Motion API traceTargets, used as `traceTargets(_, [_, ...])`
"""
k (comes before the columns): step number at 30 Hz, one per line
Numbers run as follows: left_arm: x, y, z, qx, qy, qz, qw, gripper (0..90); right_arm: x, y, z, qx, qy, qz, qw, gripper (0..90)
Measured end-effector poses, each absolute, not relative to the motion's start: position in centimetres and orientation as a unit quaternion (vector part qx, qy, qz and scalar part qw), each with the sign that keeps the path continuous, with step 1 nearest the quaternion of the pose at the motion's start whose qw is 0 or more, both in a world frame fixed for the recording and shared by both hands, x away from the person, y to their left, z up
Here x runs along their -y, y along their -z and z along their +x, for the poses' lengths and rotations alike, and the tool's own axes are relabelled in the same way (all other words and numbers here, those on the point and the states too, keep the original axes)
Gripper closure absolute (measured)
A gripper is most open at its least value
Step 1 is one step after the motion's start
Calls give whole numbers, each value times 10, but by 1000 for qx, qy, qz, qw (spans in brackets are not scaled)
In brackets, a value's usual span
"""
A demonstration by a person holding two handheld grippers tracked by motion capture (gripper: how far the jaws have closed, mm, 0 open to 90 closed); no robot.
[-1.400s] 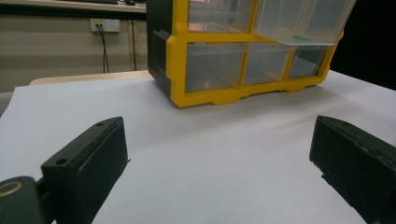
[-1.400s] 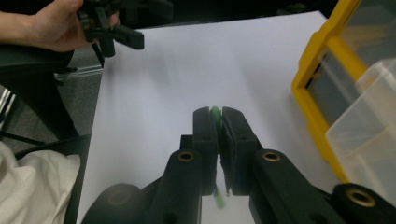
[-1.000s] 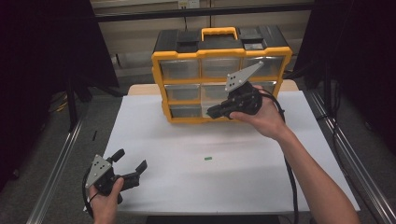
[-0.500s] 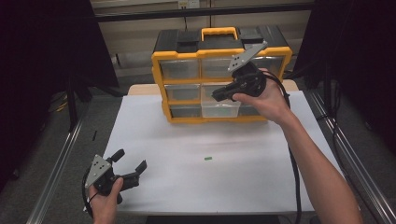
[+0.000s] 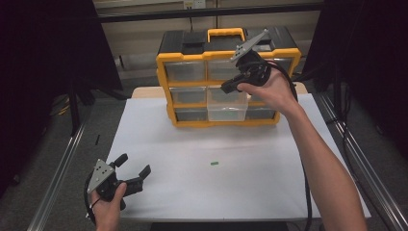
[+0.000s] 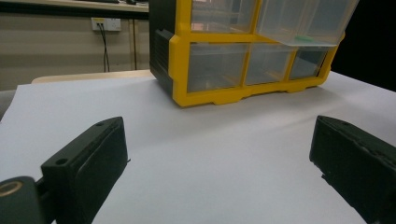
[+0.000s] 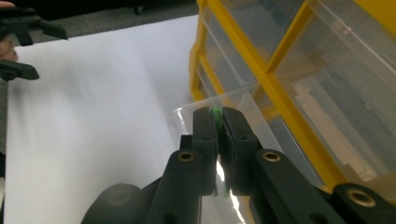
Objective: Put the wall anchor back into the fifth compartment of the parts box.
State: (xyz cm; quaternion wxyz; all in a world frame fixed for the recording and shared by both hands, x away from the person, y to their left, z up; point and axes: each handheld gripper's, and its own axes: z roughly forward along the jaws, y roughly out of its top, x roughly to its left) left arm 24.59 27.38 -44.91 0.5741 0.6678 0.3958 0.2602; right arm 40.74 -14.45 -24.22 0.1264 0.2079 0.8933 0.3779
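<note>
Two grippers mine: right gripper point(image 7: 216, 122) fingers pinching green piece point(image 7: 215, 113) above open drawer point(image 5: 226, 107); left gripper point(image 5: 131, 171) fingers wide over desk point(image 5: 240, 183).

A lab or test workspace is showing here: a table point(image 5: 159, 144) covered in a white sheet is standing inside a frame of aluminium rails point(image 5: 57, 168), with black curtains point(image 5: 43, 53) hanging at both sides. A wall socket point(image 6: 105, 24) is sitting on the beige wall behind, and grey carpet is covering the floor.
</note>
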Motion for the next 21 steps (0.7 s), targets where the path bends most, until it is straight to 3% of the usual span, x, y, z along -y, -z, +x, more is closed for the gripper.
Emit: traceTargets(21, [-276,449,246,-396,-265,668,572,43,134,269,440,-930,-254,248,95,846])
